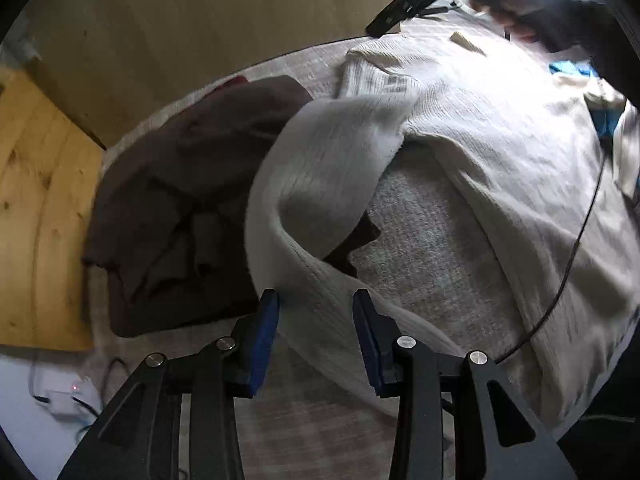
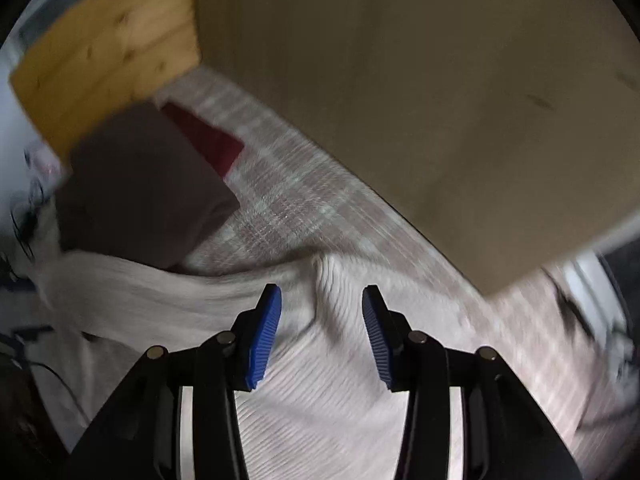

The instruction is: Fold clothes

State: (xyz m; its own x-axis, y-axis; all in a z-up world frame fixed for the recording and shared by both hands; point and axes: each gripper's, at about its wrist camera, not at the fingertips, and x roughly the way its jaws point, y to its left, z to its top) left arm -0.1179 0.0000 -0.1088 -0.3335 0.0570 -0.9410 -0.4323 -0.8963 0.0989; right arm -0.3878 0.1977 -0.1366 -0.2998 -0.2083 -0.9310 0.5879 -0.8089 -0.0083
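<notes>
A cream ribbed sweater [image 1: 480, 120] lies spread on the checked bed cover [image 1: 304, 68]. One sleeve [image 1: 320, 160] bends back across it toward my left gripper [image 1: 315, 298]. That gripper is open just above the sleeve's end; its blue pads [image 1: 264, 336] stand apart and do not press the cloth. In the blurred right wrist view my right gripper [image 2: 321, 292] is open too, hovering over a bunched ridge of the sweater [image 2: 320, 400] with nothing gripped.
A folded brown garment [image 1: 180, 200] lies left of the sleeve, with dark red cloth [image 2: 208, 140] behind it. Wooden boards [image 1: 40, 200] and a tan panel [image 2: 440, 100] border the bed. A thin cable [image 1: 580, 240] crosses the sweater. A person's hand [image 1: 520, 16] is at top right, blurred.
</notes>
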